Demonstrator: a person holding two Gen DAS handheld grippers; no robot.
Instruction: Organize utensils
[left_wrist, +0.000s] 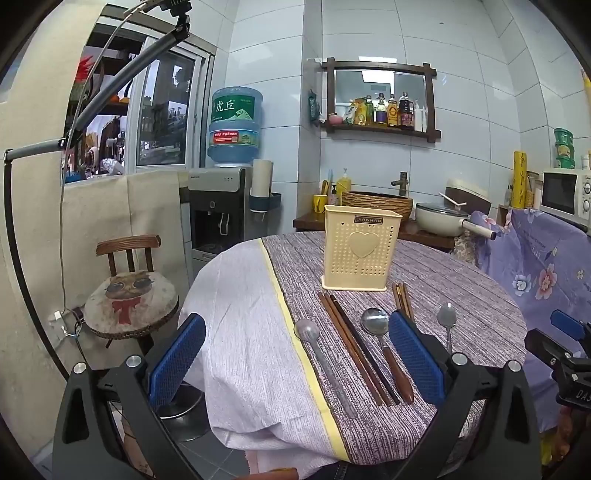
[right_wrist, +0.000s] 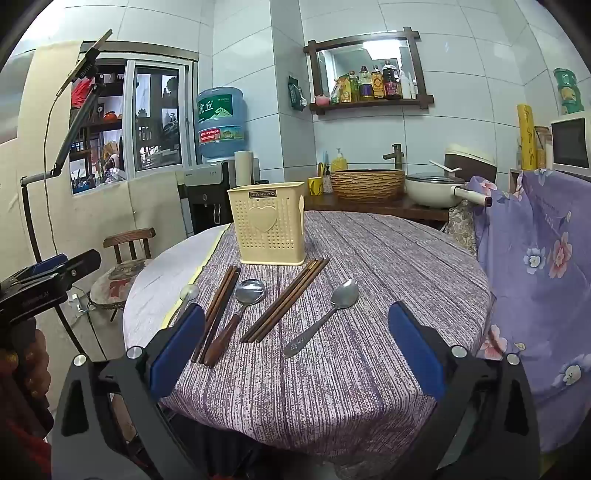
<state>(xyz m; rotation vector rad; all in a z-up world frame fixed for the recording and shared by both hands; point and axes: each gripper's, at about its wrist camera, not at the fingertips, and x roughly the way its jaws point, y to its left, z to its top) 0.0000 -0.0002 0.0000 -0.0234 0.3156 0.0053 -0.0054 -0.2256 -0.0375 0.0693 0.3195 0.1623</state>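
Observation:
A cream perforated utensil holder (left_wrist: 361, 249) (right_wrist: 267, 225) stands upright on the round table. In front of it lie a grey metal spoon (left_wrist: 321, 363) (right_wrist: 186, 295), a pair of dark chopsticks (left_wrist: 356, 349) (right_wrist: 218, 308), a wooden-handled spoon (left_wrist: 386, 349) (right_wrist: 236, 314), a second pair of chopsticks (left_wrist: 402, 299) (right_wrist: 284, 301) and a steel spoon (left_wrist: 447, 323) (right_wrist: 325, 315). My left gripper (left_wrist: 295, 354) is open and empty above the table's near edge. My right gripper (right_wrist: 295, 343) is open and empty, short of the utensils.
The table wears a purple striped cloth (right_wrist: 369, 258) over a white one (left_wrist: 236, 314). A wooden chair (left_wrist: 129, 295) stands to the left. A chair draped in flowered purple fabric (right_wrist: 546, 277) is at the right. A counter with a basket sink (right_wrist: 367, 182) and a pot (right_wrist: 436, 188) lies behind.

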